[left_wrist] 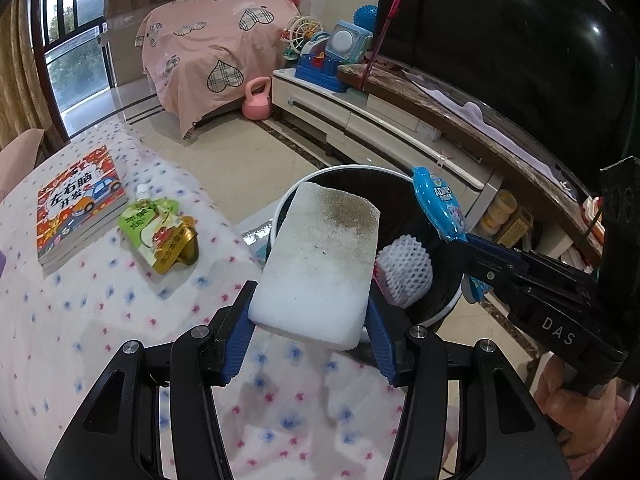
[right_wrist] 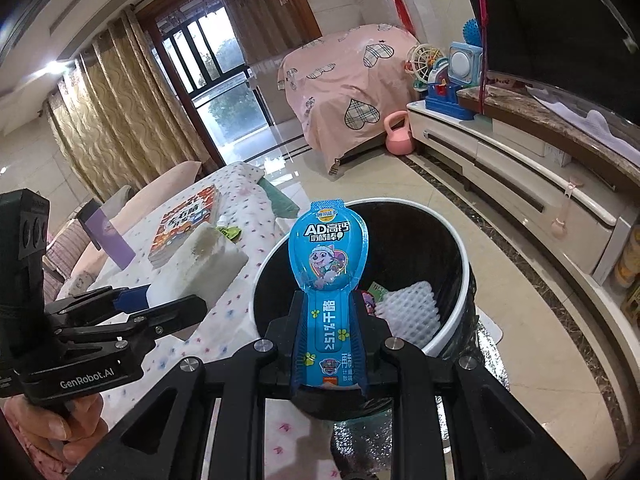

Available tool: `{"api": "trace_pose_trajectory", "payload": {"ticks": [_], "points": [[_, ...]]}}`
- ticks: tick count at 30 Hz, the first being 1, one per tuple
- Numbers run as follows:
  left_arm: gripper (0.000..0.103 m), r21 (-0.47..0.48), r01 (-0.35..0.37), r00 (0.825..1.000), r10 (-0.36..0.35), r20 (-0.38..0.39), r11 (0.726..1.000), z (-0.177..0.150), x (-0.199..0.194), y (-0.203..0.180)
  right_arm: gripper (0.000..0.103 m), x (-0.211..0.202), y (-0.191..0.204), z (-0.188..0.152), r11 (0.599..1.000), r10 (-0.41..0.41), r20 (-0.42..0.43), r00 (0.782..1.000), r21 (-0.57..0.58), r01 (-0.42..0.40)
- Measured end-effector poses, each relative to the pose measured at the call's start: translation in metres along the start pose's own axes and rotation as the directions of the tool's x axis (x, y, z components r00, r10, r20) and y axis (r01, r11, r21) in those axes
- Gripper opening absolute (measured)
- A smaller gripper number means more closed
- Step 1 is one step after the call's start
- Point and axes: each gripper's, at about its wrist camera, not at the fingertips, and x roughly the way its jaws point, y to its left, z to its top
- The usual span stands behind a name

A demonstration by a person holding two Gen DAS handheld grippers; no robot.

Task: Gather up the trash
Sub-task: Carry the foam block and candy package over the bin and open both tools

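Left wrist view, left to right: a children's book (left_wrist: 78, 204) lies flat on the flowered tablecloth (left_wrist: 100, 312), and just beside it on the right lies a green drink pouch (left_wrist: 160, 232), not touching the book as far as can be told. The left gripper (left_wrist: 308, 324) is clamped on the near end of a white foam block (left_wrist: 320, 264), one blue pad on each side; the block tilts up and forward, its dusty far end over the near rim of the trash bin (left_wrist: 320, 170). The bin stands on the floor against the table edge, black inside with a white rim. A white foam net sleeve (left_wrist: 406, 272) lies in it. Farther right, the right gripper (left_wrist: 460, 238) grips a blue snack wrapper (left_wrist: 438, 208), which stands above the bin's right rim. Right wrist view: the same gripper (right_wrist: 326, 320) is squeezed on the wrapper's (right_wrist: 326, 256) narrow lower part, the wrapper upright over the bin (right_wrist: 460, 240) opening. The net sleeve (right_wrist: 412, 308) rests at the bottom right.
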Motion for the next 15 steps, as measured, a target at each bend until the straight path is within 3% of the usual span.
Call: {"api": "trace_pose_trajectory", "payload": {"ticks": [15], "points": [[0.052, 0.02, -0.018, 0.999, 0.019, -0.043, 1.0, 0.013, 0.029, -0.009, 0.02, 0.014, -0.014, 0.013, 1.0, -0.022, -0.026, 0.999, 0.001, 0.022]]}}
